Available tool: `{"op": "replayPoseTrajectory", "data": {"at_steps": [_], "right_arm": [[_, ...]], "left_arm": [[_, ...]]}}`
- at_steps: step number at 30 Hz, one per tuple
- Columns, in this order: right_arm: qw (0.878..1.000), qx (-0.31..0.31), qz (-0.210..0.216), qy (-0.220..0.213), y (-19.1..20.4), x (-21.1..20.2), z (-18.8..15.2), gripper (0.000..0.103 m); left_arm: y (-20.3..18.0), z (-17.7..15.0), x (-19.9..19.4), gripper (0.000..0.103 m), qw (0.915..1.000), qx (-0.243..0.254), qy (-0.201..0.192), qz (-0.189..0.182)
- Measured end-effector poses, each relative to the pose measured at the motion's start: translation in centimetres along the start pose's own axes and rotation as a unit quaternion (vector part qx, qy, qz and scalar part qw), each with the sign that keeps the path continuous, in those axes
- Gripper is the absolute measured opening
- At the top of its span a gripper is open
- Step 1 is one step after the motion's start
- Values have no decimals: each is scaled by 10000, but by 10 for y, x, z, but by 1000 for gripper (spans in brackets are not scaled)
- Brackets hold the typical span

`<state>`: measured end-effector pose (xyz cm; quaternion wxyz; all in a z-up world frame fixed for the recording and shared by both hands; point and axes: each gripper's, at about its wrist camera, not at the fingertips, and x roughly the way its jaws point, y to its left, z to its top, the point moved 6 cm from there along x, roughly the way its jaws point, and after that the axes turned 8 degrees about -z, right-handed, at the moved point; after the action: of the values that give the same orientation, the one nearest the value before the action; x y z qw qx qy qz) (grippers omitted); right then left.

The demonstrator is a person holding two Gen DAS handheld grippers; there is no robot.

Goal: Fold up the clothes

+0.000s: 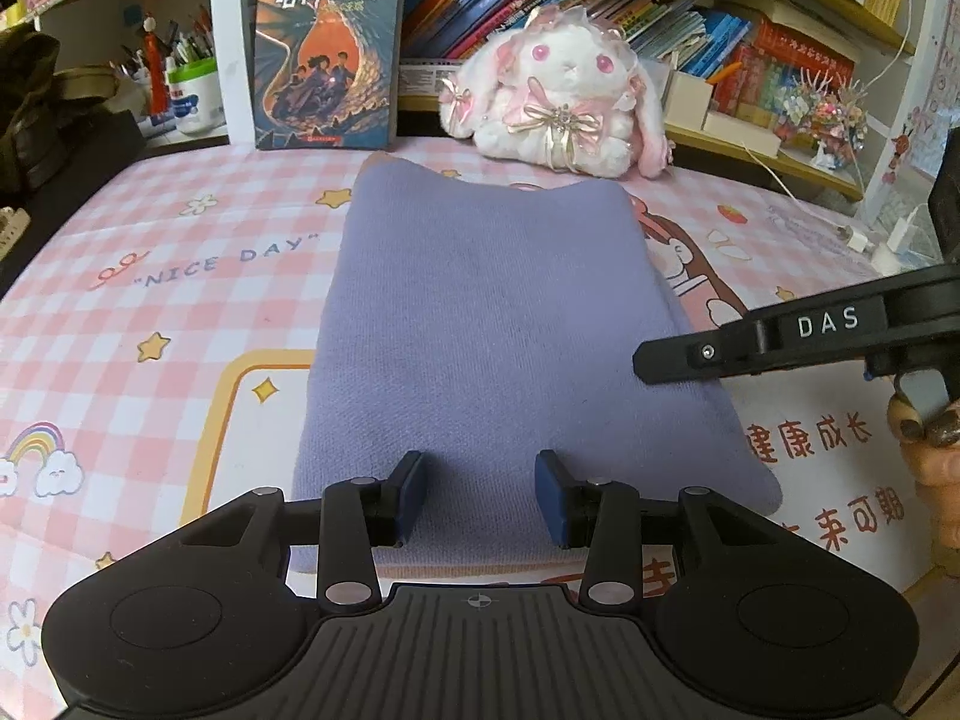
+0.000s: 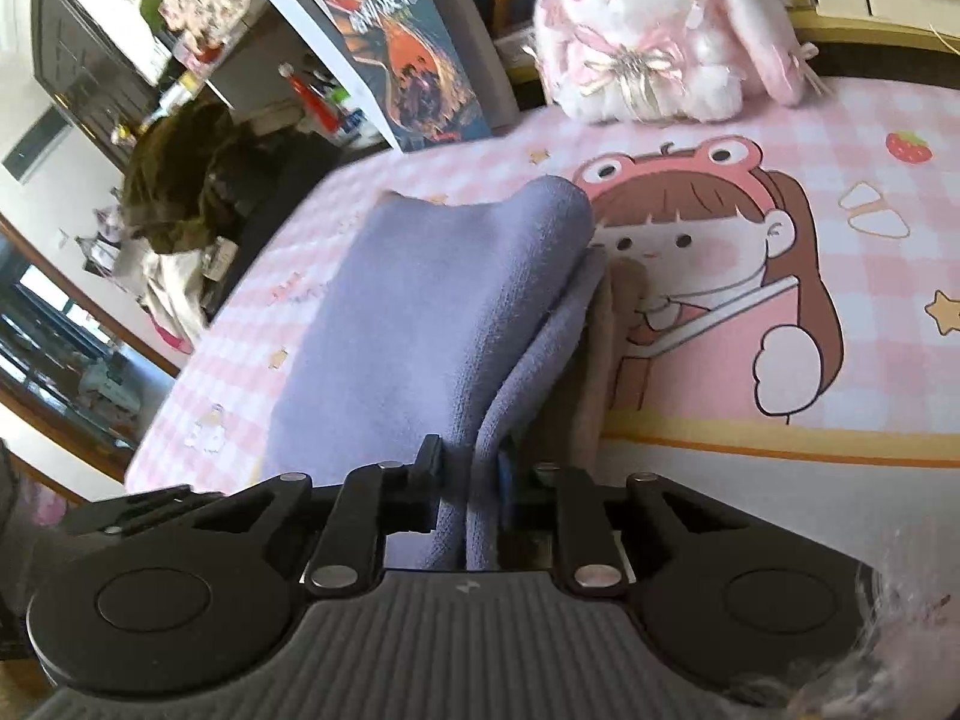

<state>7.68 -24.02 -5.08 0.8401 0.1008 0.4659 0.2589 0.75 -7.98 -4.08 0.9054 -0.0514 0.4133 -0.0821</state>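
Note:
A folded lavender garment (image 1: 480, 300) lies on the pink checked mat (image 1: 150, 300), its long side running away from me. My left gripper (image 1: 483, 495) is open over the garment's near edge, its blue pads (image 1: 414, 489) apart with only flat cloth below them. In the right wrist view my right gripper (image 2: 471, 480) is shut on the garment (image 2: 432, 300), pinching several lavender layers at its right edge. A tan fabric strip (image 2: 606, 324) shows beneath that edge. The left wrist view shows the right gripper (image 1: 645, 363) coming in from the right side, held by a hand (image 1: 930, 438).
A white and pink plush rabbit (image 1: 558, 96) and an upright book (image 1: 330, 48) stand behind the garment, in front of bookshelves (image 1: 600, 6). A white charger and cable (image 1: 864, 240) lie at the far right. A dark clothes pile (image 2: 180, 180) sits beyond the mat's left edge.

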Motion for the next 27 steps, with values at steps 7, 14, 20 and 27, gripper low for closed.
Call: {"op": "replayPoseTrajectory", "data": {"at_steps": [7,14,20,27], "right_arm": [[9997,-175,-25,-186,1,-22,0,53],[9998,-181,-53,-78,-6,-38,-12,71],[9996,-148,-230,10,-14,-41,-21,79],[9996,-40,-249,96,-20,-43,-28,80]], "left_arm": [[-9,14,-30,78,9970,93,-560,529],[-12,19,-45,93,9943,-19,-785,719],[-9,11,-42,94,9936,-175,-637,912],[-8,10,-47,94,9925,-244,-719,963]]}}
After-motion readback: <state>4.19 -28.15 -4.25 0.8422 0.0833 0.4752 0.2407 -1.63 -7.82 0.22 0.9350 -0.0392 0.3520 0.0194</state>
